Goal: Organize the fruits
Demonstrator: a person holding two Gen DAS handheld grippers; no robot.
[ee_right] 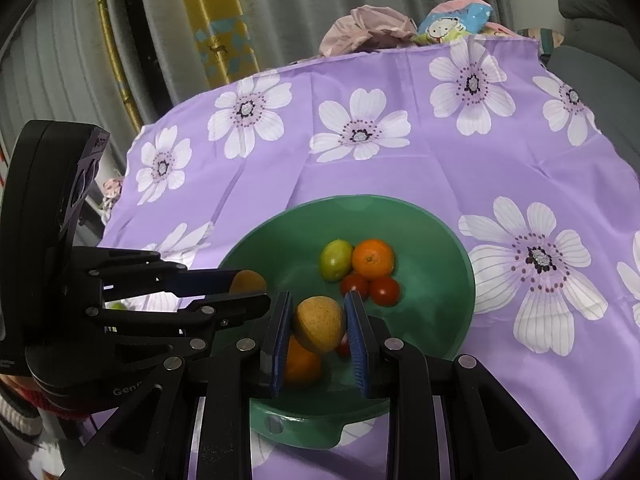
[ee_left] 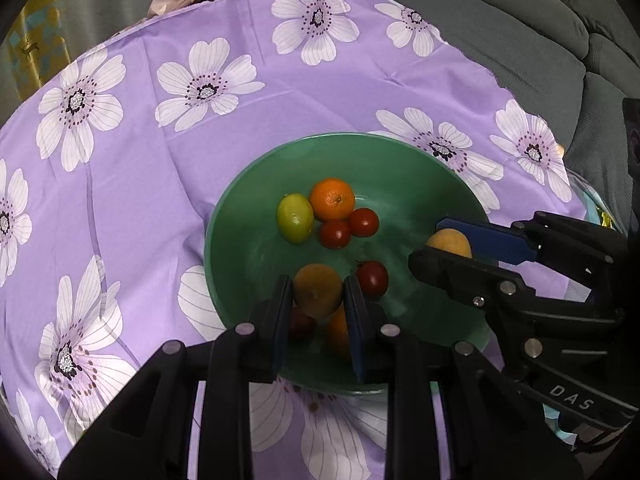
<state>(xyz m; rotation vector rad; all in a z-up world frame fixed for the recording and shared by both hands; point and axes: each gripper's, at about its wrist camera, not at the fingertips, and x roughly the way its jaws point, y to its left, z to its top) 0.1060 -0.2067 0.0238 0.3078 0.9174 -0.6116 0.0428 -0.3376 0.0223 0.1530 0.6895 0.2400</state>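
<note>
Both grippers' jaws each clamped on a yellow-brown fruit (ee_left: 318,290) above the green bowl (ee_left: 400,160).

loads of open purple cloth (ee_left: 248,128) on the counter left of and behind the green bowl (ee_left: 404,160), nothing sitting there. inside the bowl it's tight: both hand-held grippers crowd the near half and fruit sits mid-bowl. grey sofa (ee_left: 520,32) hems in the right side, crumpled clothes (ee_right: 368,28) at the far edge.

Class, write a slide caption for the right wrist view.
Both grippers, right gripper and left gripper, each hold a yellow fruit over the green bowl.
</note>
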